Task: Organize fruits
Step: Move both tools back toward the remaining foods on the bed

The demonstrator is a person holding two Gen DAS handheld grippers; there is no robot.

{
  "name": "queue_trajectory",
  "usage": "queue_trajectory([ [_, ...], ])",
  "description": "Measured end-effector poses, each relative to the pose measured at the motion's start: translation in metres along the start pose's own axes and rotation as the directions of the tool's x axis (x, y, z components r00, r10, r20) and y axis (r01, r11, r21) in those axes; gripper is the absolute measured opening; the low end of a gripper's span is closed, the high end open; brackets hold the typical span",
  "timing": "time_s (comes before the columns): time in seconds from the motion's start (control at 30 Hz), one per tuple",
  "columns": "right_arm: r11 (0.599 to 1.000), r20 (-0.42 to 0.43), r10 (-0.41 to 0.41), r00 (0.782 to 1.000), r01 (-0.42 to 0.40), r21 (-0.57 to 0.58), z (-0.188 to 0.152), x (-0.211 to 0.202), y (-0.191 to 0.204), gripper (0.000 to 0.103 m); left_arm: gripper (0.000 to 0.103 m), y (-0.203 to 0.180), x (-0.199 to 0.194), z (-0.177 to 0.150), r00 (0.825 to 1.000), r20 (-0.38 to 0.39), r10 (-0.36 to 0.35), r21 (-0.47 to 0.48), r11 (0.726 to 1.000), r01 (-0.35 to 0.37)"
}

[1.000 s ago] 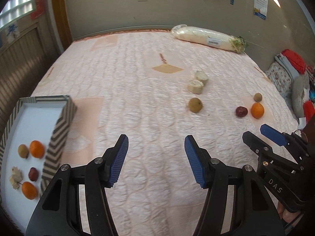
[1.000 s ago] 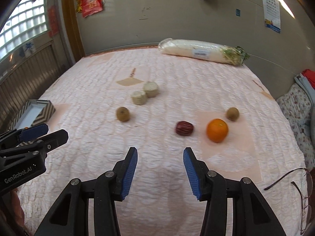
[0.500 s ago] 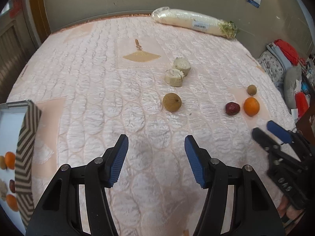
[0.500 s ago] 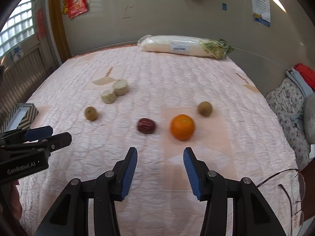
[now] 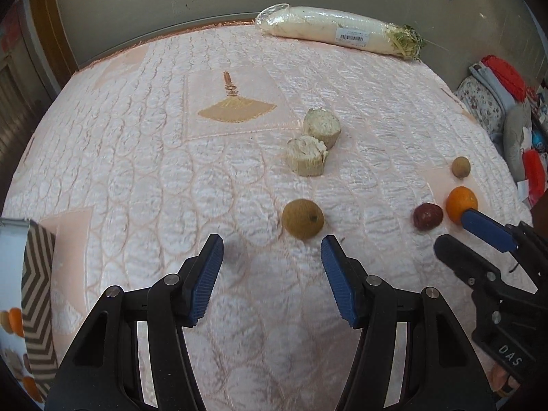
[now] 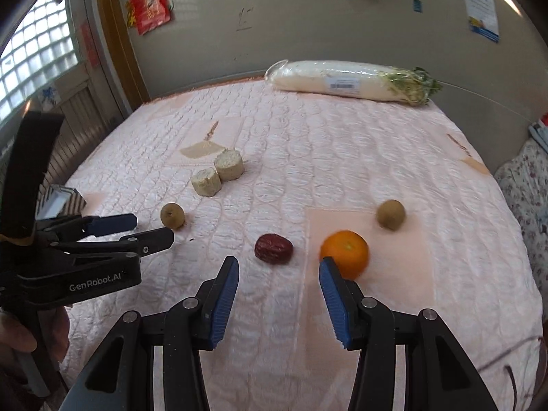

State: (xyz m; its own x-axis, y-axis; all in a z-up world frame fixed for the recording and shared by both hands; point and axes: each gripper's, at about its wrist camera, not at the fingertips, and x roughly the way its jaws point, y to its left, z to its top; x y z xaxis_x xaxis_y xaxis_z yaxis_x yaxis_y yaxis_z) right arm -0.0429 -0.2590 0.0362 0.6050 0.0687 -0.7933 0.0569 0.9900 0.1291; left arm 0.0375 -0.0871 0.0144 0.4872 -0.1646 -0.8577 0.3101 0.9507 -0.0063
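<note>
Approach step, nothing picked. Left gripper [image 5: 270, 257] spread and empty, just short of brown fruit [image 5: 302, 219] on the bed cover [image 5: 137, 171]. Right gripper [image 6: 278, 275] likewise spread, empty, between date [image 6: 273, 248] and orange [image 6: 346, 254]. Next: centre over one fruit, lower, close, carry to box [image 5: 36, 291].

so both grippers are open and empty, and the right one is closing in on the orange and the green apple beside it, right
One thing is off: beside the orange lies a dark red date, not a green apple. The right wrist view shows it just ahead of the right gripper. The rest stands: the right gripper and the left gripper are both open and empty.
</note>
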Motion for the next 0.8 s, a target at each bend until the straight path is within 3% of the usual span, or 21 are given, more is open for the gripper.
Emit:
queue_trajectory([
  [0.47, 0.994, -0.025, 0.099, 0.995, -0.100, -0.034, 0.000, 0.002, 0.014, 0.047, 0.060, -0.002, 0.010, 0.018, 0.999, 0.022, -0.026, -0.001, 1.000, 0.026],
  [0.7, 0.996, -0.054, 0.083, 0.995, -0.084, -0.025, -0.003, 0.019, 0.010, 0.047, 0.060, -0.007, 0.014, 0.017, 1.000, 0.015, -0.006, 0.022, 1.000, 0.005],
  [0.8, 1.000, -0.045, 0.021, 0.999, -0.022, -0.016, 0.002, 0.021, 0.005, 0.047, 0.060, -0.007, 0.014, 0.018, 1.000, 0.017, 0.001, 0.020, 1.000, -0.002],
])
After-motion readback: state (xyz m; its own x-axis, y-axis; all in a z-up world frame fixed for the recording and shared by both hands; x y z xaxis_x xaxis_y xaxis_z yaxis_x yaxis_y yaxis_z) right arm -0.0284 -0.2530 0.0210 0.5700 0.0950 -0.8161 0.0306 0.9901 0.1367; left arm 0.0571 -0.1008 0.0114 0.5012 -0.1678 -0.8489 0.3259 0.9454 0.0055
